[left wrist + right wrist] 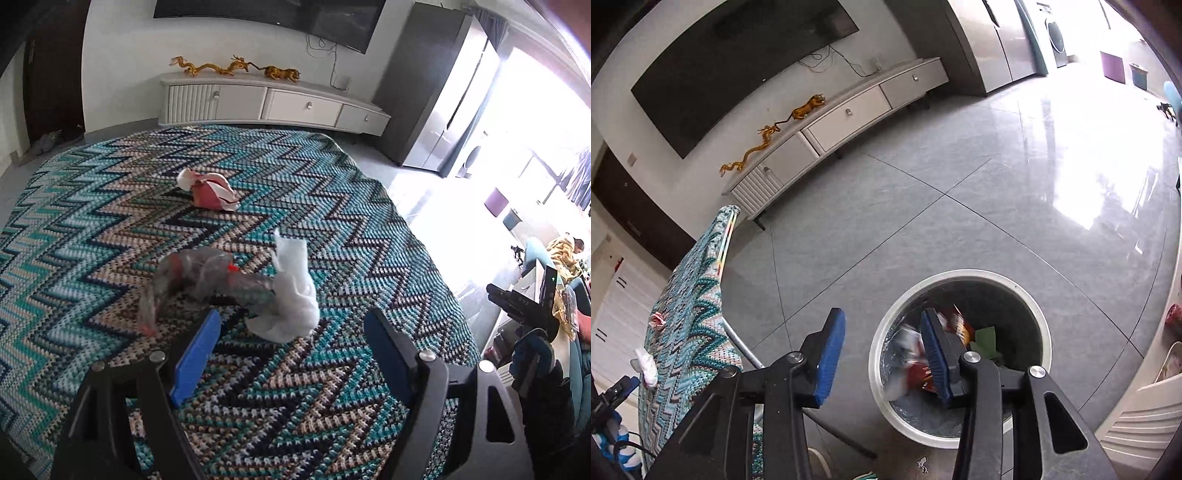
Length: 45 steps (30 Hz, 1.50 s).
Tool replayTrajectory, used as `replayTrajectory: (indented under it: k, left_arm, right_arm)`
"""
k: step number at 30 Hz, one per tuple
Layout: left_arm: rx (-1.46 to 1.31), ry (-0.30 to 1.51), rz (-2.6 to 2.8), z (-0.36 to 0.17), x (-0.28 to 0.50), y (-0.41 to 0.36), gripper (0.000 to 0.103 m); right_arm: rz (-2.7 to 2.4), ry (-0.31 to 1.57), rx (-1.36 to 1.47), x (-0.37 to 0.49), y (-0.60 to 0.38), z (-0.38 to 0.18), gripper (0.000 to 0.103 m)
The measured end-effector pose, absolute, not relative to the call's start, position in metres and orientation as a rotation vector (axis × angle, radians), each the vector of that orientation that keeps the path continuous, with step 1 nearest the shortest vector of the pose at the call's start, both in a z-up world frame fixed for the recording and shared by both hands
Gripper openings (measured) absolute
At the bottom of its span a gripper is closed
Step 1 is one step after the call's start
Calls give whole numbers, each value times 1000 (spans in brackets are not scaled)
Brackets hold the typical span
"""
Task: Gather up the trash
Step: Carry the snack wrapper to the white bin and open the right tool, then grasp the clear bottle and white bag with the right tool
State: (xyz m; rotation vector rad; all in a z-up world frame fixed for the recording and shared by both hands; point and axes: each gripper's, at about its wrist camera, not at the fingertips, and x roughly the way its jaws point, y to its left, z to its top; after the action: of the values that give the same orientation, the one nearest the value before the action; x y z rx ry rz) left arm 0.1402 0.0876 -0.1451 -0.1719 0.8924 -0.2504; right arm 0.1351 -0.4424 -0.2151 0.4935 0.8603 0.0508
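Zigzag-cloth table (110, 206), red-white wrapper (210, 190), clear plastic bag (192, 280), white tissue (291, 295)

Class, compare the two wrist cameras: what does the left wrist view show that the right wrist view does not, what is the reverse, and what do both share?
Only the left wrist view shows the crumpled clear plastic wrapper and the open left tool hovering over it.

Only the right wrist view shows the trash bin on the grey floor, wrappers already inside, and the open, empty right tool above it.

Both show the zigzag tablecloth, the white tissue, the pink-and-white wrapper and the TV cabinet.
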Motion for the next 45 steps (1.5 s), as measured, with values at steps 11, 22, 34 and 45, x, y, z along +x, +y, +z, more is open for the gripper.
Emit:
replayTrajectory:
  k: [11,22,34,45]
  left_arm:
    - [-173,870,-186,-133,129,100,81]
    - [-197,822,-143,-123,119,134,82]
    - [-305,797,-67,-135,121,202,82]
    - [-346,769,-57,-146,124,240,83]
  right_arm:
    - [127,804,494,116,-428,-188,41]
    - [439,728,335,120,-318,-112,55]
    - [762,814,95,133,-128,-119,80]
    - [763,889,-23,161,-14,-164,87]
